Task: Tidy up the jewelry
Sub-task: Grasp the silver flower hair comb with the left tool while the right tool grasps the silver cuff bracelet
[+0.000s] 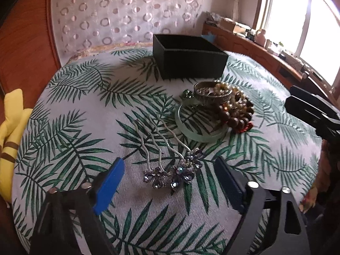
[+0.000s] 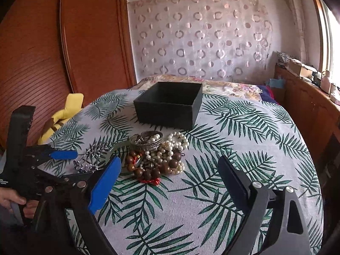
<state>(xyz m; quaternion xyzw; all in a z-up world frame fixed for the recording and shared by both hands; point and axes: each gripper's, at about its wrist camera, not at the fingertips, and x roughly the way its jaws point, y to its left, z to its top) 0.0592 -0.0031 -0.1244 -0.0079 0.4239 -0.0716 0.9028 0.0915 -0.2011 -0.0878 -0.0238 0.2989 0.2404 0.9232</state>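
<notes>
The table (image 1: 265,170) carries a woven cloth printed with green palm fronds. At its far side stands a square, open-topped black box (image 1: 191,63) with ribbed walls; its visible interior is dark, and the contents cannot be determined.

Nearer than the box, a heap of jewelry is piled together: an engraved metal bangle (image 1: 212,94) on top, a strand of cream pearls (image 2: 176,143), brown wooden beads (image 1: 240,116) and a red cord (image 2: 152,181). A pale green, smooth jade-like bangle (image 1: 199,127) lies flat, touching the left side of the heap.

A metal hair comb (image 1: 167,148) lies just near of the green bangle. Its wavy prongs point toward the far left; its crystal flower head, violet and blue, points toward the near right. The long axis runs diagonally.

The left gripper (image 1: 167,170) hovers with blue-padded fingers spread, one either side of the comb's head, not touching it. The right gripper (image 2: 167,178) is also spread, empty, near the bead heap.
</notes>
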